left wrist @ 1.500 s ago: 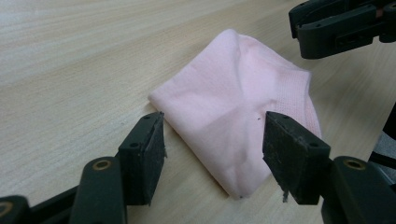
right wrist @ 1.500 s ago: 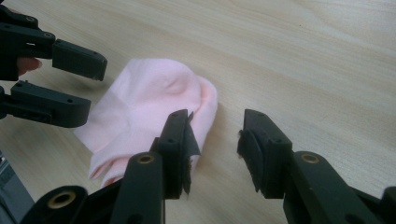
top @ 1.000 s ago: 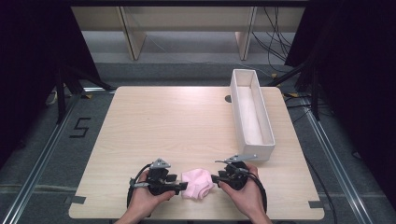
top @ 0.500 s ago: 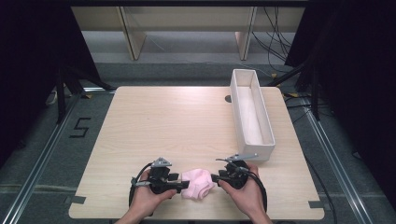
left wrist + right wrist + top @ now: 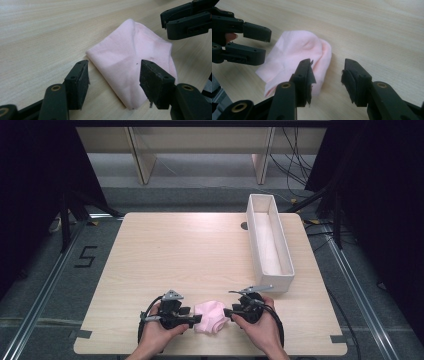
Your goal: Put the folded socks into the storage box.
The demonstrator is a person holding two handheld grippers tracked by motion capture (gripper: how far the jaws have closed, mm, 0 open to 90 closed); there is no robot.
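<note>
High view – surface: a pale wood-grain surface point(image 5: 190, 255) carries everything.
High view – cloth: a small, soft pink folded cloth point(image 5: 210, 316) lies flat between the two tongs, at the near edge.
High view – left tongs: the black left tongs point(image 5: 194, 320), held in a hand point(image 5: 156, 336), point at the cloth's near side, tips at its edge.
High view – right tongs: the black right tongs point(image 5: 227, 312), held in the other hand point(image 5: 260, 329), face the left pair across the cloth.
High view – tray: a long, narrow white open-topped tray point(image 5: 270, 242) stands beyond the right tongs, well apart from the cloth.

Left gripper view – tongs: the left tongs point(image 5: 113, 81) are released, jaws spread wide and holding nothing.
Left gripper view – cloth: the pink cloth point(image 5: 130, 61) lies just ahead of them, its nearest folded corner reaching between the jaws.
Left gripper view – other pair: the right tongs point(image 5: 166, 25) sit just past the cloth's far edge.

Right gripper view – tongs: the right tongs point(image 5: 327, 76) are released, jaws apart over bare wood.
Right gripper view – cloth: the cloth point(image 5: 297, 57) lies beside and partly behind one jaw; the left tongs point(image 5: 267, 45), also parted, wait at its far edge.
</note>
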